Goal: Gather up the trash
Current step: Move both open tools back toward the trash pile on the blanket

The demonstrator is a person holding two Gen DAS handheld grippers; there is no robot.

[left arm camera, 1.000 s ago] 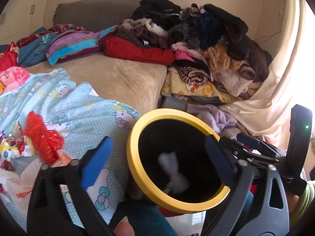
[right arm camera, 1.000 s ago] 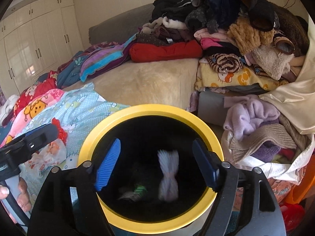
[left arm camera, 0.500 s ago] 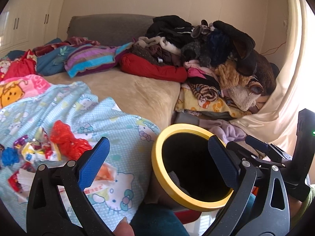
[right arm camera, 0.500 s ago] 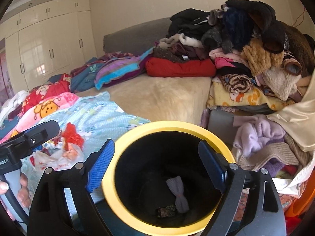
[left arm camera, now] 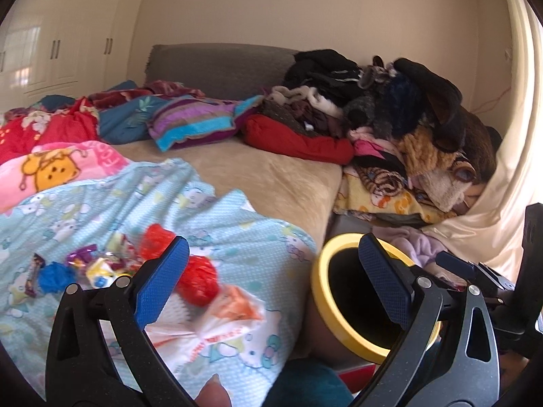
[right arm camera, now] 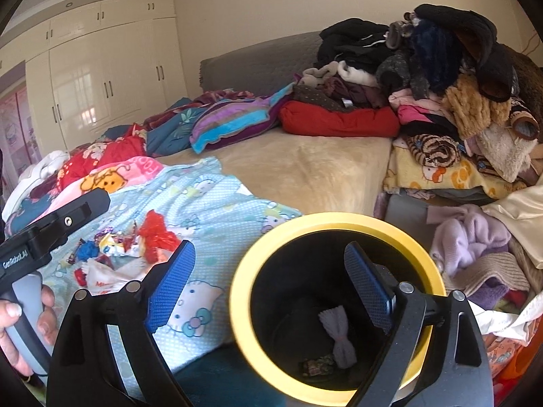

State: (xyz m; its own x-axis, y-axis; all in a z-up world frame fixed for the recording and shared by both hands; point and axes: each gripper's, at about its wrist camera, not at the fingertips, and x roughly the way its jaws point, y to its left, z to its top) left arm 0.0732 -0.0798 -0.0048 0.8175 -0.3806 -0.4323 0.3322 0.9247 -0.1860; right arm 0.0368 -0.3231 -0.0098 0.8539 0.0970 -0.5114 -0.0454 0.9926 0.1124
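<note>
A black bin with a yellow rim stands beside the bed; it also shows in the left wrist view. A white twisted wrapper and a small dark scrap lie at its bottom. My right gripper is open and empty over the bin's left rim. My left gripper is open and empty, between the bin and a trash pile on the blue Hello Kitty blanket: red plastic, a white-and-orange bag, candy wrappers, a blue scrap. The pile shows in the right wrist view.
Folded clothes are piled high at the bed's far right. Pillows and blankets lie along the grey headboard. More clothes sit right of the bin. White wardrobes stand at the left. A cream curtain hangs at the right.
The white wrapper has fallen and come to rest at the bin's bottom. Both grippers have swung left and lifted, bringing the trash pile on the blanket into view.
</note>
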